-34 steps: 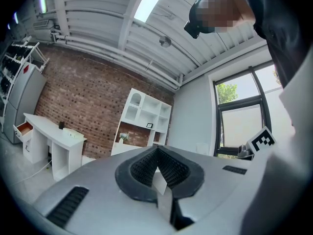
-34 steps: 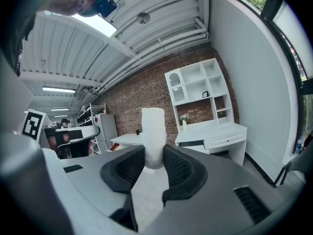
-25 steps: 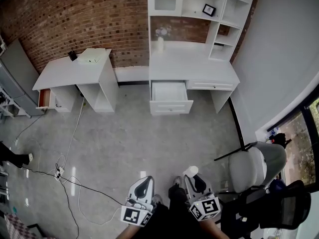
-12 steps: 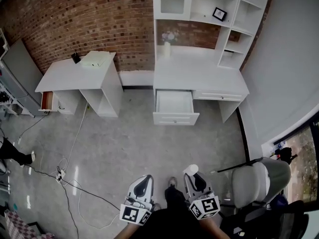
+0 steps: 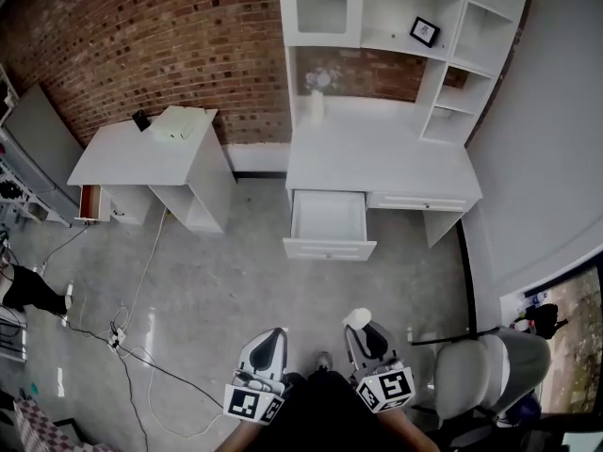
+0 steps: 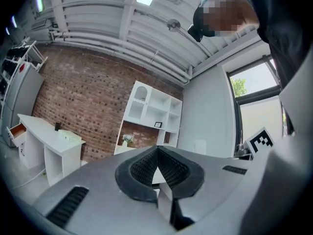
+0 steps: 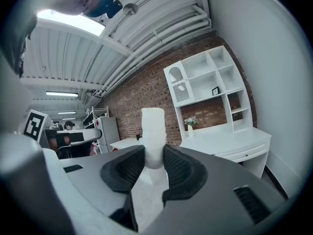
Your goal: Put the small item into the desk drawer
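Note:
My right gripper (image 5: 361, 330) is shut on a small white cylinder-like item (image 5: 356, 319); in the right gripper view the white item (image 7: 153, 131) stands up between the dark pads (image 7: 179, 170). My left gripper (image 5: 268, 345) is shut with nothing in it, its pads (image 6: 144, 168) meeting at the tips in the left gripper view. Both are held low in front of the person, well back from the white desk (image 5: 386, 163). The desk's left drawer (image 5: 328, 224) stands pulled open and looks empty inside.
A white hutch with shelves (image 5: 405, 17) sits on the desk, with a vase (image 5: 316, 102) and a picture frame (image 5: 425, 32). A second white desk (image 5: 141, 149) stands left, a cable (image 5: 132, 332) crosses the floor, and a grey chair (image 5: 471, 375) is at the right.
The view has drawn closer to the desk with the open drawer. Both grippers keep the same hold and stay low in front of the person.

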`<state>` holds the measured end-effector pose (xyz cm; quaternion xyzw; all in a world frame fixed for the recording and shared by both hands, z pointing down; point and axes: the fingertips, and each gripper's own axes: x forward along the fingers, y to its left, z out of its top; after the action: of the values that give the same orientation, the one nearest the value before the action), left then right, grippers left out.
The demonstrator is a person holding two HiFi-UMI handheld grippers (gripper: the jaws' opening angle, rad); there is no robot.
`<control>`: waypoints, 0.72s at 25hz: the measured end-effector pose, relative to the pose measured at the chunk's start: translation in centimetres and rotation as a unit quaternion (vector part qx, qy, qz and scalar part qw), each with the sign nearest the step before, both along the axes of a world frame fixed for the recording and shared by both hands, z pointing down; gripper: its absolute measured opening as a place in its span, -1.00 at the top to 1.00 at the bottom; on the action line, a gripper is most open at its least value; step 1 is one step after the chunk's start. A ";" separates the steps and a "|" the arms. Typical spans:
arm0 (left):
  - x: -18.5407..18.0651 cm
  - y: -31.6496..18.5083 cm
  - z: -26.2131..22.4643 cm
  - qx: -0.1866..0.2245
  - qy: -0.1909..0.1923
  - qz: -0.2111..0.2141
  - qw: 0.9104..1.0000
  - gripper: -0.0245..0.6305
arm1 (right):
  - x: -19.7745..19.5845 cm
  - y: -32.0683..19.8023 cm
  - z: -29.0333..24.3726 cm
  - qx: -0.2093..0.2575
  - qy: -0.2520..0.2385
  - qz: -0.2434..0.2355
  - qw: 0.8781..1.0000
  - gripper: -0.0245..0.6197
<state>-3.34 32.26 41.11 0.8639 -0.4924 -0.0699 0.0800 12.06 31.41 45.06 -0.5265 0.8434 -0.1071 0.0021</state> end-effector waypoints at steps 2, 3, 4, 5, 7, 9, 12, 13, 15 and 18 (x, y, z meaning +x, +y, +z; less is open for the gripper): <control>0.9 -1.4 -0.1 -0.003 -0.002 -0.004 1.000 0.85 | 1.0 -1.7 -0.1 -0.001 0.003 -0.005 1.000 0.50; 1.3 -2.0 -0.1 -0.005 -0.001 -0.006 1.000 0.85 | 1.5 -2.4 0.0 -0.003 0.003 -0.007 1.000 0.50; 1.7 -2.5 0.0 -0.007 0.000 -0.007 1.000 0.85 | 1.9 -3.0 0.2 -0.005 0.004 -0.009 1.000 0.50; 2.1 -3.0 0.1 -0.009 0.000 -0.008 1.000 0.85 | 2.3 -3.6 0.4 -0.007 0.003 -0.009 1.000 0.50; 2.6 -4.4 0.3 -0.010 -0.003 -0.008 1.000 0.85 | 2.9 -5.0 0.9 -0.011 0.001 -0.008 1.000 0.50; 2.7 -5.9 0.6 -0.010 -0.004 -0.008 1.000 0.85 | 3.0 -6.6 1.5 -0.015 0.001 -0.006 1.000 0.50; 2.6 -8.6 1.2 -0.014 0.000 -0.010 1.000 0.85 | 2.9 -9.0 2.0 -0.018 0.002 -0.007 1.000 0.50; 2.6 -9.6 1.3 -0.016 0.002 -0.010 1.000 0.85 | 2.9 -9.9 2.1 -0.019 0.003 -0.006 1.000 0.50; 2.8 -11.9 1.5 -0.016 0.004 -0.007 1.000 0.85 | 2.9 -12.0 2.2 -0.021 0.005 -0.005 1.000 0.50; 3.1 -15.8 1.9 -0.017 0.006 -0.001 1.000 0.85 | 3.0 -15.5 2.3 -0.022 0.007 -0.001 1.000 0.50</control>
<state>-0.28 16.50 43.03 0.8614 -0.4938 -0.0666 0.0981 15.06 15.95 47.39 -0.5262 0.8415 -0.1215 -0.0155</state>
